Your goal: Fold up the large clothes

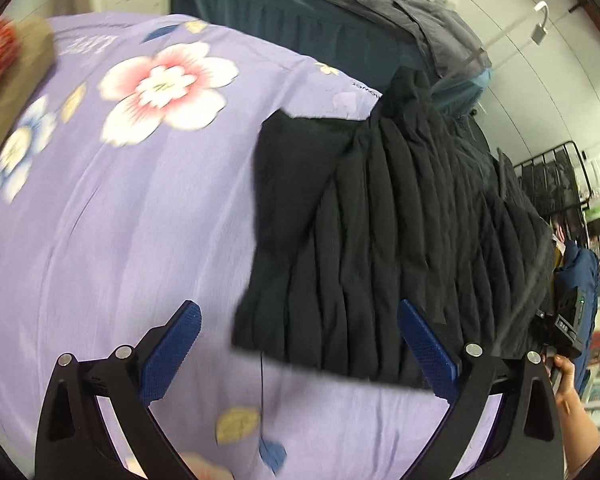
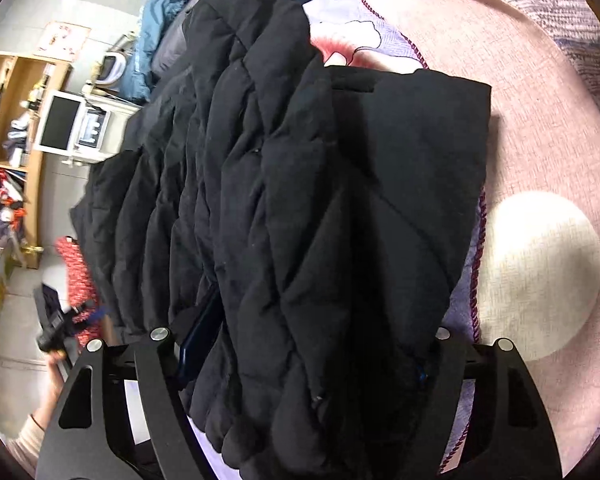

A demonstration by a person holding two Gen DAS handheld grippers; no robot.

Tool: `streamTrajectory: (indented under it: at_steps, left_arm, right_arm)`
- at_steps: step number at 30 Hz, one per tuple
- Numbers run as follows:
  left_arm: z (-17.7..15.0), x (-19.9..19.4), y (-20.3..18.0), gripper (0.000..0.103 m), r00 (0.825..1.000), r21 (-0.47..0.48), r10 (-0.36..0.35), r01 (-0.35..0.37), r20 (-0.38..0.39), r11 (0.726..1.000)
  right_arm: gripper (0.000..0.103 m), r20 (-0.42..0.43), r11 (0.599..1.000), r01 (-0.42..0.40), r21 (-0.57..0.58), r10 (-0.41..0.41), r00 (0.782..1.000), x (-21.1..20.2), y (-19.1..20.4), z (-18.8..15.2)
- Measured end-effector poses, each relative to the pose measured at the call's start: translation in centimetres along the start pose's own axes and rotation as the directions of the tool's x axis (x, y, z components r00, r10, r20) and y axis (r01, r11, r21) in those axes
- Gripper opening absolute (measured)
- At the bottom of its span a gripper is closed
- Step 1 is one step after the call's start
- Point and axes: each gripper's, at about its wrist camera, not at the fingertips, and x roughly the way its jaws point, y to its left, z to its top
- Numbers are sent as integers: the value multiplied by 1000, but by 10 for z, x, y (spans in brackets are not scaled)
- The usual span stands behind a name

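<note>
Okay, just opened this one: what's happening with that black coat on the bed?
A person with a handheld gripper in each hand is folding a black quilted jacket laid on a lilac floral bedsheet. The left gripper hangs over the jacket's near edge, jaws wide open and empty. The right gripper has the jacket's bulk between its jaws; whether they pinch it cannot be told.

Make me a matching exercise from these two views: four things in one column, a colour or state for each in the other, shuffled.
Things:
1. quilted jacket
2. bedsheet
3. left gripper
4. round patch on the pink blanket

Descriptions:
A. purple with flowers
B. cream
C. black
D. open, nothing between its pads

Pairs: 1-C, 2-A, 3-D, 4-B
</note>
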Motion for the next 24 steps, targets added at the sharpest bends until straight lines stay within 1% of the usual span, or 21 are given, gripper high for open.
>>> streamTrajectory:
  at_steps: [3,7,8,11,13,17,20,21,23,24]
  left_arm:
    - [20,28,0,96,999,48,-36,38,-35,998]
    - [30,62,-4,97,992,102,-78,89,-102,991]
    - [32,68,-3,98,989,103,-91,103,-114,989]
    - [40,83,2,98,976,72,-165,176,-139,982]
    - [46,90,3,98,971,79,-185,199,-149,977]
    - [61,98,-4,98,969,103,-203,219,-144,970]
    - [75,103,-9,98,966,44,-217,225,-138,973]
    - [76,105,-13,98,968,34,-212,218,-134,975]
    - [74,106,-20,96,975,54,-181,189,-126,981]
    - [71,105,-25,92,978,69,-172,181,-120,981]
  right_arm:
    - [75,1,1000,10,22,-10,1000,2,4,1]
    - [76,6,999,34,35,-34,999,5,9,1]
    - [76,6,998,43,37,-43,999,8,13,3]
    - [77,7,997,57,44,-58,998,11,16,5]
    - [77,10,997,57,53,-58,998,11,18,1]
    - [77,14,996,74,59,-75,997,11,20,-2]
    - [77,17,993,100,59,-101,995,14,27,-3]
    - [77,19,992,115,61,-116,993,15,30,-3]
    - [76,23,988,143,57,-144,989,15,35,-4]
    - [75,25,986,156,53,-157,987,15,37,-4]
